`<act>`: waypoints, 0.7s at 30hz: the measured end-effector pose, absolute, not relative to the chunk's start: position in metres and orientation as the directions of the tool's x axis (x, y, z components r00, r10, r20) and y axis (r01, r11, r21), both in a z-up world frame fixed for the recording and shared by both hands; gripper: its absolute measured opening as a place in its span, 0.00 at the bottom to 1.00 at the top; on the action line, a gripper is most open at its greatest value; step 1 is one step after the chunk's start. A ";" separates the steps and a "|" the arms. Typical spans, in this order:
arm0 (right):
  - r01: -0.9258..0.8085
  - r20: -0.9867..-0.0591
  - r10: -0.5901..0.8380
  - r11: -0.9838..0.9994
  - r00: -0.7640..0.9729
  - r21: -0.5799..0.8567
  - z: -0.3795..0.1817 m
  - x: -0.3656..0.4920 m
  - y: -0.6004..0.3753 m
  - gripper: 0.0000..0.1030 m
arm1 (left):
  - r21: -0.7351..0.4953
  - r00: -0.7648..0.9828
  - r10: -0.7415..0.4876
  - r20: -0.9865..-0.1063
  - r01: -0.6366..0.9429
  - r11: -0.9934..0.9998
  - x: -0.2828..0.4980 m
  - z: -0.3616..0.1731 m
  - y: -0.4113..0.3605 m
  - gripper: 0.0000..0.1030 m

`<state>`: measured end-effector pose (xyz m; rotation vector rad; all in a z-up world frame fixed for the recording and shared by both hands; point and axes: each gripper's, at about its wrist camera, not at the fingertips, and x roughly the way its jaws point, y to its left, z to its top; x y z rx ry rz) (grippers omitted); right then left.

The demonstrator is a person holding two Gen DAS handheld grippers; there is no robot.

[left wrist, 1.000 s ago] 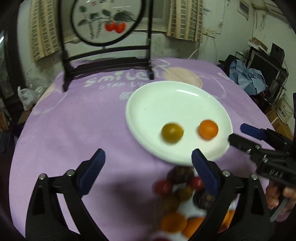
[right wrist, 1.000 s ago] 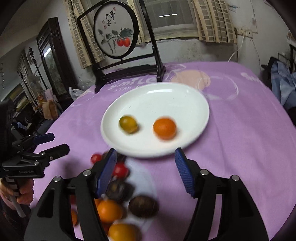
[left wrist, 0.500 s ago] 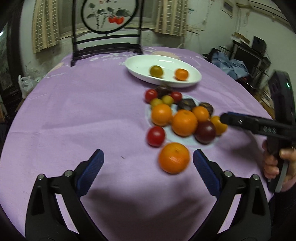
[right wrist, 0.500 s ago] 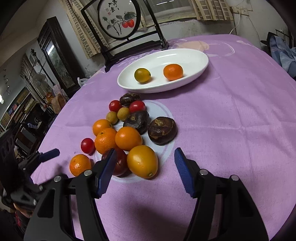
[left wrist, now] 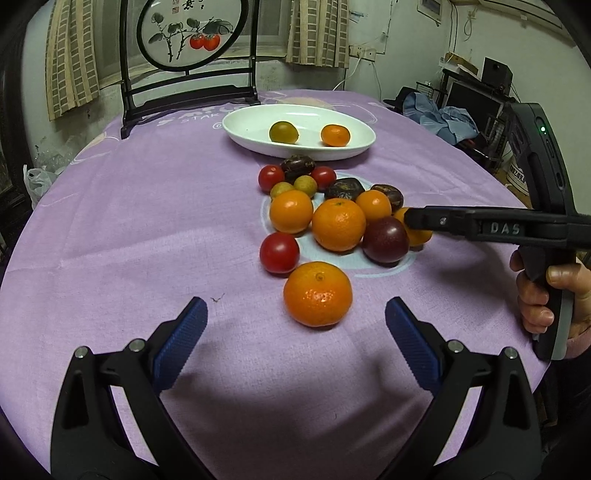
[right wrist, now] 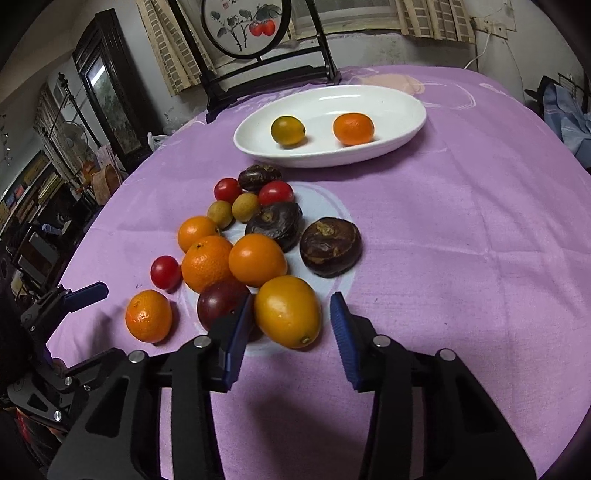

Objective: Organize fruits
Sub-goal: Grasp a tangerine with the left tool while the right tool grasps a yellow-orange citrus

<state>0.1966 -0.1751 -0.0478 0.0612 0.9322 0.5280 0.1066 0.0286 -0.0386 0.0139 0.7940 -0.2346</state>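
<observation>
A white oval plate [left wrist: 236, 127] [right wrist: 402, 105] at the far side holds a yellow-green fruit [left wrist: 283, 132] [right wrist: 288, 130] and a small tangerine [left wrist: 335, 135] [right wrist: 353, 128]. Several oranges, cherry tomatoes, dark fruits and small tan fruits lie in a pile on the purple cloth. My left gripper [left wrist: 295, 332] is open, just short of the nearest tangerine [left wrist: 317, 294] [right wrist: 148, 320]. My right gripper [right wrist: 291, 334] is open, its fingers either side of a yellow-orange oval fruit [right wrist: 288, 311], not closed on it. In the left wrist view it [left wrist: 413, 219] reaches in from the right.
A black stand with a round painted panel [left wrist: 188, 33] [right wrist: 243, 26] stands at the table's far edge. Furniture and clutter surround the round table. A dark plum [left wrist: 386, 240] [right wrist: 221, 302] lies beside the right gripper's left finger.
Both grippers have pulled back from the plate toward the near side. The fruit pile came into full view. The right gripper has advanced around the yellow-orange fruit and narrowed.
</observation>
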 end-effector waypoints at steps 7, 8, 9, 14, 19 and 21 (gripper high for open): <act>-0.387 -0.722 0.541 0.834 0.432 0.393 -0.053 0.202 -0.189 0.37 | -0.076 0.674 -0.213 -0.708 0.227 0.971 0.106 -0.039 0.028 0.96; -0.383 -0.708 0.558 0.825 0.433 0.416 -0.053 0.201 -0.192 0.37 | -0.075 0.673 -0.214 -0.708 0.230 0.970 0.106 -0.039 0.027 0.96; -0.383 -0.686 0.580 0.812 0.439 0.441 -0.052 0.199 -0.196 0.36 | -0.073 0.672 -0.214 -0.709 0.232 0.970 0.106 -0.039 0.027 0.96; -0.371 -0.636 0.614 0.789 0.468 0.489 -0.047 0.194 -0.207 0.36 | -0.083 0.663 -0.226 -0.713 0.241 0.967 0.109 -0.040 0.026 0.92; -0.362 -0.633 0.614 0.790 0.472 0.495 -0.046 0.193 -0.209 0.36 | -0.094 0.636 -0.222 -0.739 0.229 0.969 0.122 -0.044 0.023 0.68; -0.361 -0.633 0.614 0.789 0.471 0.497 -0.046 0.194 -0.210 0.36 | -0.092 0.624 -0.217 -0.751 0.227 0.970 0.126 -0.046 0.020 0.63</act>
